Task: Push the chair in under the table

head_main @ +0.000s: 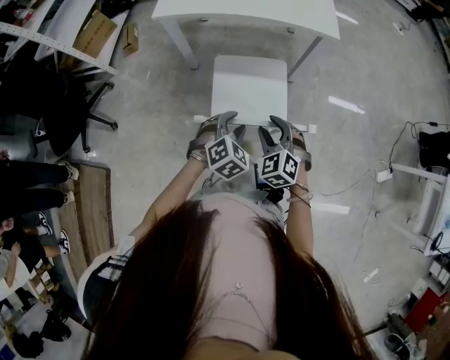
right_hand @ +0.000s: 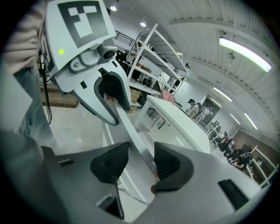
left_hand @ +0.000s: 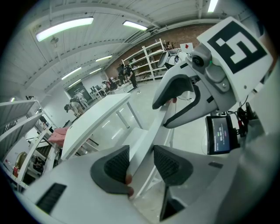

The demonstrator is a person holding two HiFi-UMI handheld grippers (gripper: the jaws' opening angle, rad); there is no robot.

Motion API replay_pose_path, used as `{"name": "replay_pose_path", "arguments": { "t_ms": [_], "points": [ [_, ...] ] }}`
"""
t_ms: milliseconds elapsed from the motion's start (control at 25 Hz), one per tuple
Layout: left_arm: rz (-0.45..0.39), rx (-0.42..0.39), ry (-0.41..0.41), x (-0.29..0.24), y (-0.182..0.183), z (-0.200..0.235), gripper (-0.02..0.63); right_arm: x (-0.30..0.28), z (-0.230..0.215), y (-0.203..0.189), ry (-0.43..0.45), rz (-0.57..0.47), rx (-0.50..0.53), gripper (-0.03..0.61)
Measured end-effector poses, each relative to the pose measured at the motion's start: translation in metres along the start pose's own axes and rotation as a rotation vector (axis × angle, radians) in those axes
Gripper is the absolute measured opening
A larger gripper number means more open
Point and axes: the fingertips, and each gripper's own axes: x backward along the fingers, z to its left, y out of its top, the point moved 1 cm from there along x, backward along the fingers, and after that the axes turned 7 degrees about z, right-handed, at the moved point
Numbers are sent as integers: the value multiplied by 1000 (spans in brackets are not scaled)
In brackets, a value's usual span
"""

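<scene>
Left gripper [head_main: 228, 121] is spread, the backrest rail [left_hand: 148, 140] of the chair [head_main: 249, 88] loose between its pads. Right gripper [head_main: 275, 125] is the same: jaws apart astride the rail. The seat stands near the table [head_main: 246, 14], not yet under it. I'd push evenly on both sides, straight toward the table, so the chair stays square.
</scene>
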Motion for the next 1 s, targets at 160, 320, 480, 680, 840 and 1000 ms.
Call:
{"name": "replay_pose_path", "arguments": {
  "t_ms": [160, 320, 480, 680, 840, 1000],
  "points": [
    [4, 1, -2, -5, 2, 7, 179, -6, -5, 3, 2, -5, -3, 184],
    [6, 4, 1, -11, 6, 13, 179, -12, -13, 3, 2, -10, -2, 184],
    [12, 9, -5, -15, 11, 16, 179, -16, -19, 1, 5, -13, 1, 184],
    [15, 14, -3, -20, 13, 23, 179, -21, -25, 4, 5, -20, 5, 184],
    [19, 17, -1, -25, 17, 28, 179, -27, -32, 5, 8, -24, 8, 184],
    [19, 21, 3, -31, 22, 33, 179, -33, -39, 3, 7, -27, 13, 184]
  ]
}}
